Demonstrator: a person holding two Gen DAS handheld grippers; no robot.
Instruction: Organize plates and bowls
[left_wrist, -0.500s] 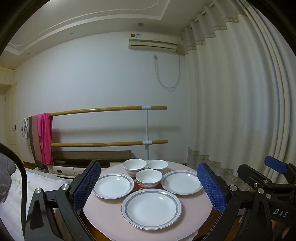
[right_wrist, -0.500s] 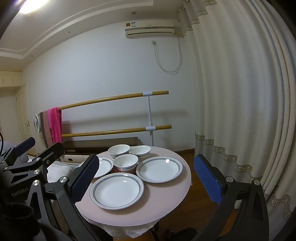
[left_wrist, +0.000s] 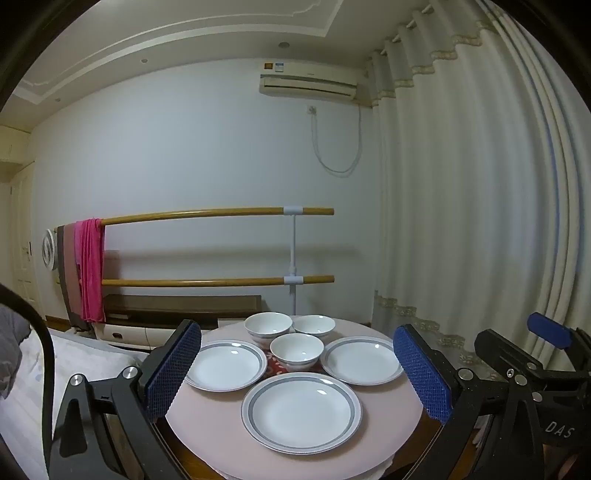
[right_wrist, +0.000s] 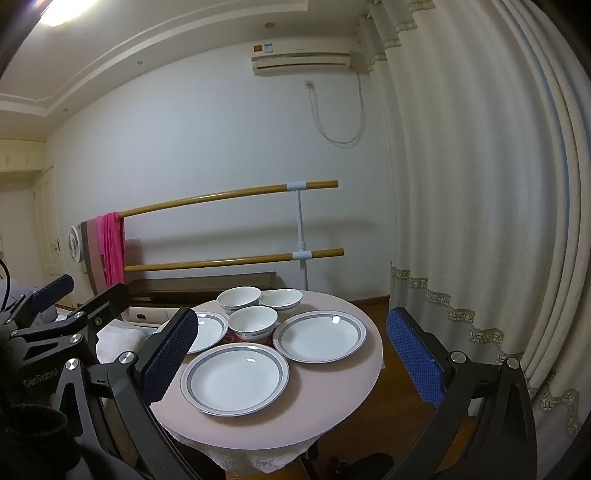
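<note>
desk (left_wrist: 388, 406): round, pale pink top, lace cloth edge under rim
plates: 3 white w/ grey ring; near plate (left_wrist: 301, 411), left plate (left_wrist: 225, 364), right plate (left_wrist: 362, 360), flat, apart
bowls: 3 white, clustered at ctr/back; front bowl (left_wrist: 296, 350) on red patterned mat (left_wrist: 271, 363); back-left bowl (left_wrist: 268, 326), back-right bowl (left_wrist: 314, 325)

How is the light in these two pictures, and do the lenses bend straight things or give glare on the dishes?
Left wrist view: dim, even light; the wooden bars bow and the corners go black; small bright glints sit on the nearest plate. Right wrist view: a ceiling lamp burns out at the top left; the curtain curves strongly; the bowls stay sharp.
</note>
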